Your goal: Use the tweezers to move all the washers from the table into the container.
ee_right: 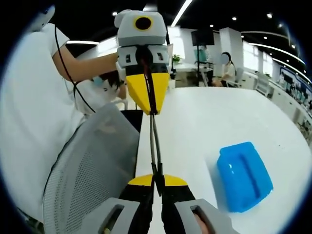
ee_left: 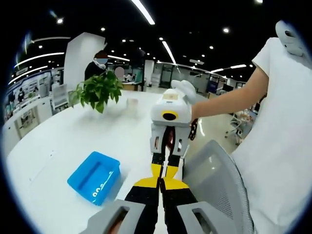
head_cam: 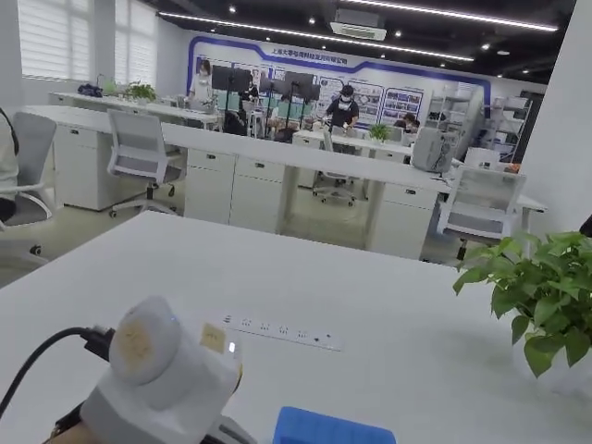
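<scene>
The tweezers (ee_right: 154,141) are a thin metal pair stretched between my two grippers above the white table's edge. In the right gripper view, my right gripper (ee_right: 157,178) is shut on their near end, and my left gripper (ee_right: 148,108) faces it from above, its yellow jaws shut on the far end. In the left gripper view, my left gripper (ee_left: 162,181) nearly meets the right gripper (ee_left: 164,168) tip to tip. The blue container (ee_right: 243,176) (ee_left: 95,176) (head_cam: 333,427) sits on the table beside them. The white body of a gripper (head_cam: 162,375) is at the head view's lower left.
A grey mesh chair back (ee_right: 92,161) (ee_left: 219,180) stands close under the grippers at the table's edge. A potted plant (head_cam: 541,291) (ee_left: 97,90) is on the table's far side. A power strip (head_cam: 277,330) is set in the white tabletop (head_cam: 305,277).
</scene>
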